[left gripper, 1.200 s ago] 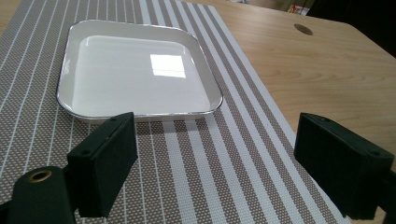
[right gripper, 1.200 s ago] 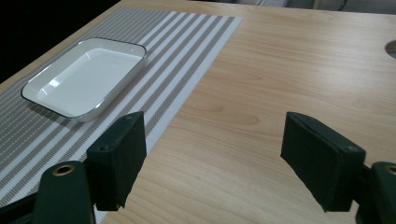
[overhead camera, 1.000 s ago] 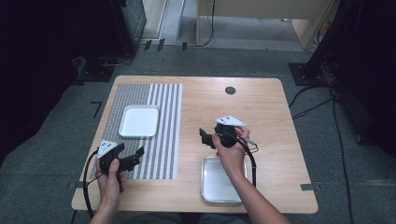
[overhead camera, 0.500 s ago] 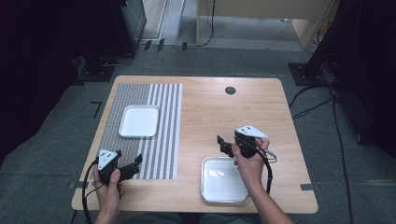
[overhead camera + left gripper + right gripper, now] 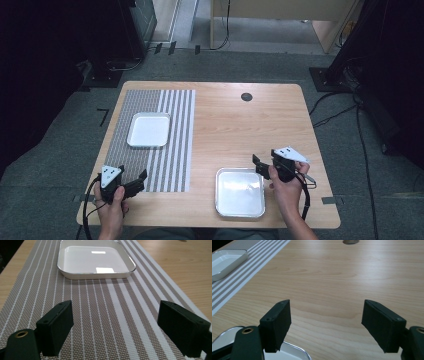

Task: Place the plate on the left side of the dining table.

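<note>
Both my grippers empty, jaws spread wide.
The shallow square white tray (image 5: 96,261) on the striped woven mat (image 5: 105,315) looks light, stiff and slick, so I judge its raised rim the best hold; left gripper (image 5: 122,330) faces it, right gripper (image 5: 332,325) hovers by the shiny square metal tray (image 5: 240,192).

Black two-jaw left gripper (image 5: 141,178) and right gripper (image 5: 256,162), each topped by a grey three-cornered plate, trailing black cable; brass-ringed screw holes near the blocky jaws.

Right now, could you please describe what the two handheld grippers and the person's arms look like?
Both are black handheld tools. The left gripper and the right gripper each carry a grey three-cornered plate on top and trail a black cable. Each has two blocky black jaws; a brass-coloured ring shows near the base of a jaw. The forearms are bare, with no sleeves visible.
</note>
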Available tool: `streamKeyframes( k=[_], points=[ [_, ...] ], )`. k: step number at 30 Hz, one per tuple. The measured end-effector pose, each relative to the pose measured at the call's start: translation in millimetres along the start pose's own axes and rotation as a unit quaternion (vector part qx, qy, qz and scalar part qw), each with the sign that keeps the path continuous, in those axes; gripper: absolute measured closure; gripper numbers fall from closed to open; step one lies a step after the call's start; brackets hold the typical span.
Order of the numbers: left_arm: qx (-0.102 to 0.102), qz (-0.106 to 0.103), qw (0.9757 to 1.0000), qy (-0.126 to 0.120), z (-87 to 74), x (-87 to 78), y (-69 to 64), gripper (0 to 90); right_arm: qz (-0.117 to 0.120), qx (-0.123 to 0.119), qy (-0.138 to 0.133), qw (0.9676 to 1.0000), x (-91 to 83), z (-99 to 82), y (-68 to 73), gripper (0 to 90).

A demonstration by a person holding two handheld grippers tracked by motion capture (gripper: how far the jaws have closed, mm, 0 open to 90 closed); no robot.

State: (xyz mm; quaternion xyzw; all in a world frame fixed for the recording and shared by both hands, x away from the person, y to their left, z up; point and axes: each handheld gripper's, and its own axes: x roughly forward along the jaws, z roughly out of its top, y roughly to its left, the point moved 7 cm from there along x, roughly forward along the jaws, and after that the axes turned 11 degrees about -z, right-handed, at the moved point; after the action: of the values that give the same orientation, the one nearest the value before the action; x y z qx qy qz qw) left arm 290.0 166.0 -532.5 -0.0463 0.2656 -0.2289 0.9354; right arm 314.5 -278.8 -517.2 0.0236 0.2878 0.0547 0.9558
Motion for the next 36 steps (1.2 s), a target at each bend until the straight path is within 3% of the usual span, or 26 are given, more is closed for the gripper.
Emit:
streamKeyframes(
  k=[12,21,36],
  points=[
    [0.033,0.018,0.9993,0.009,-4.6,-4.5,7.3,13.3,-0.028,0.028,0.005,0.9992,-13.6,-25.5,-44.5,23.9],
    [0.026,0.025,0.9992,0.015,-7.4,-7.2,17.7,13.3,-0.045,0.03,0.013,0.9985,-22.2,-40.5,-64.9,23.8],
    [0.033,0.029,0.9984,0.036,-13.6,-8.4,25.2,13.3,-0.072,0.037,0.018,0.9965,-37.5,-58.9,-94.8,22.8]
  ],
)
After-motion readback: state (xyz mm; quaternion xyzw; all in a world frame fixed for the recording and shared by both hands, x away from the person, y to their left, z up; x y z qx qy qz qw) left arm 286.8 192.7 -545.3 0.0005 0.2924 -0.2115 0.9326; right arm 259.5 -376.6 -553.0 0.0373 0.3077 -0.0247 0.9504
